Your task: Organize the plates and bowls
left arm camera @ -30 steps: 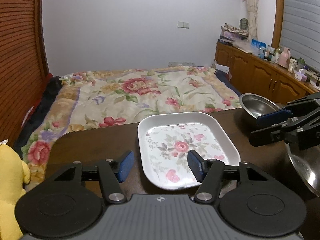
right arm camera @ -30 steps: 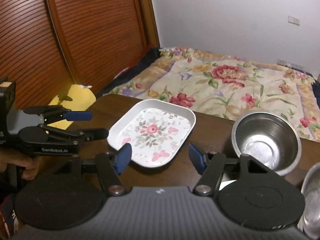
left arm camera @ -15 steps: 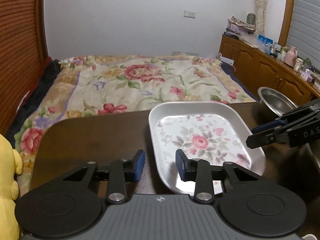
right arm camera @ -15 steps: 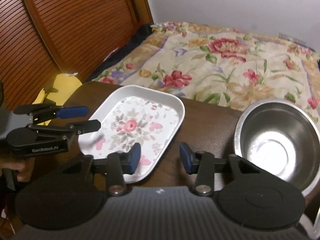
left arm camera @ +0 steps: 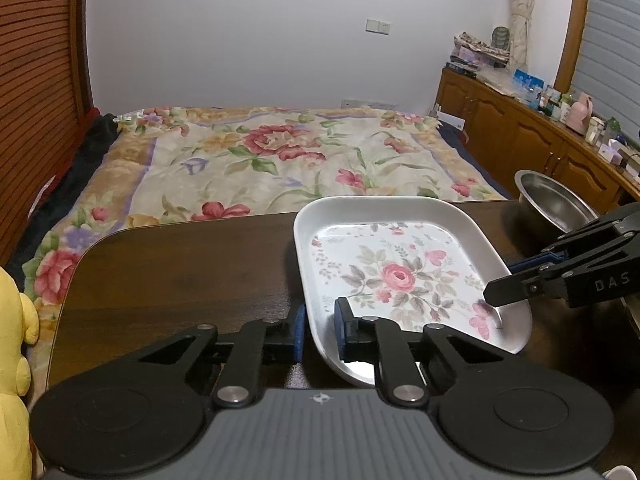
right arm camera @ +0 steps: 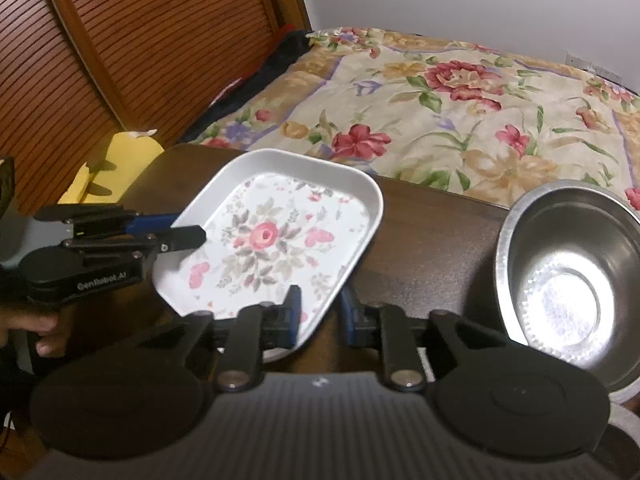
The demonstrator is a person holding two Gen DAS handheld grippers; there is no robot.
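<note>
1. The left gripper (left arm camera: 318, 330) straddles the near left rim of the floral plate (left arm camera: 400, 276); one blue pad lies outside the rim and one inside, and the jaws are closing on that rim, which sits between them.
2. The right gripper (right arm camera: 320, 314) straddles the plate's opposite rim, a blue pad on each side, its jaws closing with the rim between them.
3. In the right wrist view a hand (right arm camera: 38, 330) holds the left gripper's handle at the table's near left edge.
4. The plate is a white rounded rectangle with a raised plain rim; its flat floor is printed with a pink rose, grey-green leaves, small pink hearts and a butterfly. It sits on the dark wooden table (left arm camera: 180, 272), toward the middle, reaching close to the far edge.
5. A shiny steel bowl (right arm camera: 572, 276) stands apart from the plate, at the table's right side near the far edge.
6. Beyond the table's far edge lies a bed with a flowered quilt (left arm camera: 280, 156).
</note>
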